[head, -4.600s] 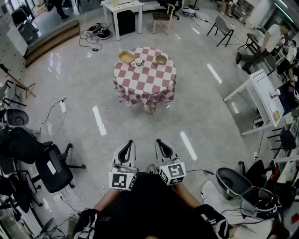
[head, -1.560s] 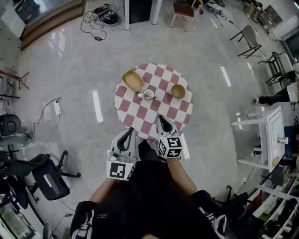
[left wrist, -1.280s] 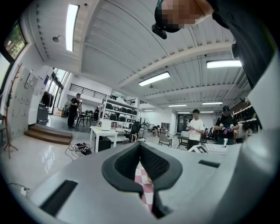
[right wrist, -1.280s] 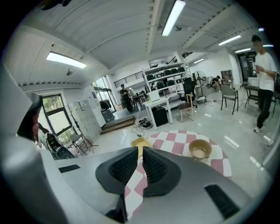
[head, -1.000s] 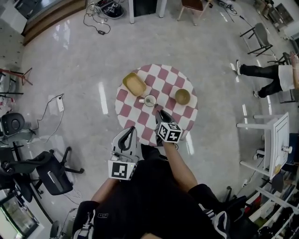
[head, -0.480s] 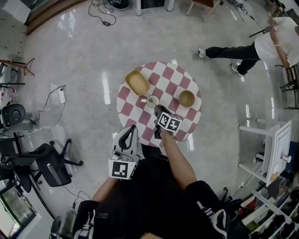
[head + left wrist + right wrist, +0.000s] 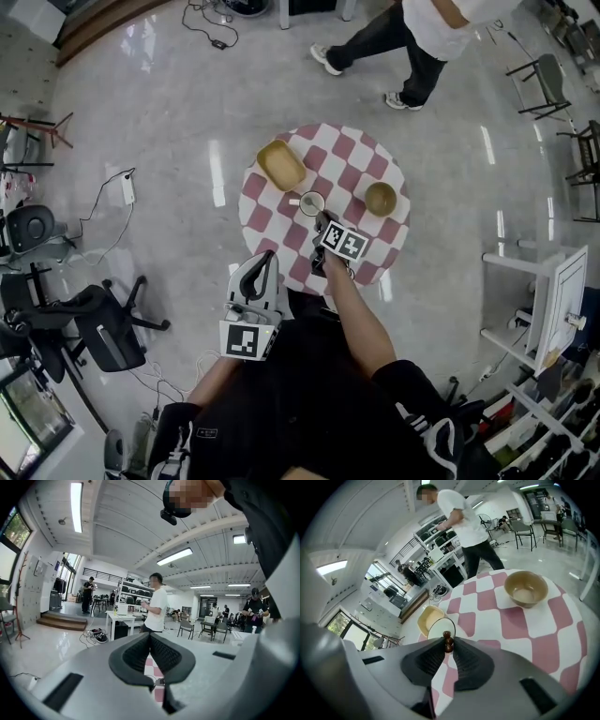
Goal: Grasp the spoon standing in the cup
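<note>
A white cup (image 7: 311, 202) stands on the round table with the red-and-white checked cloth (image 7: 281, 234). In the right gripper view the spoon's (image 7: 446, 634) dark beaded handle rises from the cup (image 7: 436, 627). My right gripper (image 7: 448, 644) is closing, and its two tips pinch that handle. From the head camera, the right gripper (image 7: 322, 218) reaches over the table's near side, right by the cup. My left gripper (image 7: 267, 262) hangs back off the table's near edge. Its tips (image 7: 150, 637) meet with nothing between them.
A yellow dish (image 7: 282, 165) lies left of the cup and a tan bowl (image 7: 381, 198) to its right. A person in a white shirt (image 7: 412, 28) walks past the table's far side. An office chair (image 7: 103, 328) and floor cables (image 7: 127, 187) are to the left.
I have walked up to the table. My right gripper has reached forward to the cup and closed round the spoon's handle. The person in white crossed from right to behind the table.
</note>
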The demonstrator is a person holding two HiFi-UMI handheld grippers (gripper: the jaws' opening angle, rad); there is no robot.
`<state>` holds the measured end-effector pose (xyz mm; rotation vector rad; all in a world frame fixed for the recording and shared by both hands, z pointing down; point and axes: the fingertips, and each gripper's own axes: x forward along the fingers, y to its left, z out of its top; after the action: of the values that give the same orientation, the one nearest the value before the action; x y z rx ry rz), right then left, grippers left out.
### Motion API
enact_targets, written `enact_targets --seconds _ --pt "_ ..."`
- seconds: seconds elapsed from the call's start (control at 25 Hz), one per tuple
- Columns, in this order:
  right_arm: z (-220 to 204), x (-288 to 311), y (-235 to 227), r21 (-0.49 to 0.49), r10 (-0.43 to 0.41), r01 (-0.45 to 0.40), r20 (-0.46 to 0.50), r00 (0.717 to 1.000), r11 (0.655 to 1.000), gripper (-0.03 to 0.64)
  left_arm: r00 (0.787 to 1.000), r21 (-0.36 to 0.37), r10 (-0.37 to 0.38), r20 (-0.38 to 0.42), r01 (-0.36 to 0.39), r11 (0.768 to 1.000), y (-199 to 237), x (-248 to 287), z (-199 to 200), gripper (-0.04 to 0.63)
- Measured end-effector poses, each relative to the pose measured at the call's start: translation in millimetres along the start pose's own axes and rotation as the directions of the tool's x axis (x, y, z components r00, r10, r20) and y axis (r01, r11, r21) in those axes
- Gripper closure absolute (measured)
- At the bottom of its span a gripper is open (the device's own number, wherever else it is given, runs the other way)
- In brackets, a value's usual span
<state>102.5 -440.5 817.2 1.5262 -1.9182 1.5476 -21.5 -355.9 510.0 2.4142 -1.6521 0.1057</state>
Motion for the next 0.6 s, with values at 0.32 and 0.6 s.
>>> enact_targets --seconds 0.32,0.6 --pt "-3.4 -16.5 5.0 -0.014 -0.014 0.014 0.044 0.999 1.000 0.551 1.000 -0.003 -0.014 0.012 0.014 1.000 2.6 -25.7 1.5 0.586" --pt "-5.7 -50.3 14.3 -0.039 -0.005 0.011 0.152 0.988 0.999 0.551 0.999 0.002 -0.020 0.043 0.020 1.000 6.2 -69.4 3.0 0.586"
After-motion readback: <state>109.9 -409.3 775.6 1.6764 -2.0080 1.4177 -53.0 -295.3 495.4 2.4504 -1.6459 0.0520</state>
